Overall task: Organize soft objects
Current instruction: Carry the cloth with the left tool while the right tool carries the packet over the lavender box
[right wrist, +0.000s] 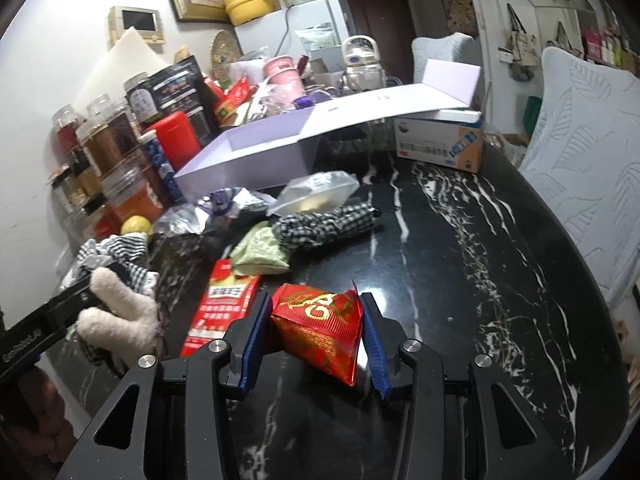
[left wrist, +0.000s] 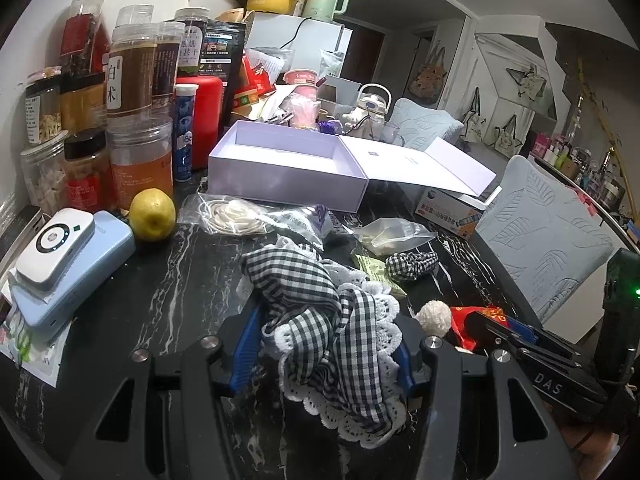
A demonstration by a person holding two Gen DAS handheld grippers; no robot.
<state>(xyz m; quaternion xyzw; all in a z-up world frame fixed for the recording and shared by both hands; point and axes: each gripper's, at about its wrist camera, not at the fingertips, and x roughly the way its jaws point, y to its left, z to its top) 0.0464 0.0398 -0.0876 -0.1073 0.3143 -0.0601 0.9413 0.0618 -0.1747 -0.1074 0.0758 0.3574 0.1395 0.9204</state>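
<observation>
Black marble table [right wrist: 460, 240]: one lavender box [left wrist: 288, 160], two gingham cloths [left wrist: 320, 320], one lemon [left wrist: 153, 215].

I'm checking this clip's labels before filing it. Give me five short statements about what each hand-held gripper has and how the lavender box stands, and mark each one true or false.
1. The left hand-held gripper grips a checked cloth with lace trim. True.
2. The right hand-held gripper is empty. False: a red packet sits between its pads.
3. The lavender box is shut. False: its lid is folded back and the inside looks empty.
4. A lemon sits on the dark marble tabletop by the jars. True.
5. The checked scrunchie lies in the box. False: it lies on the tabletop.
</observation>
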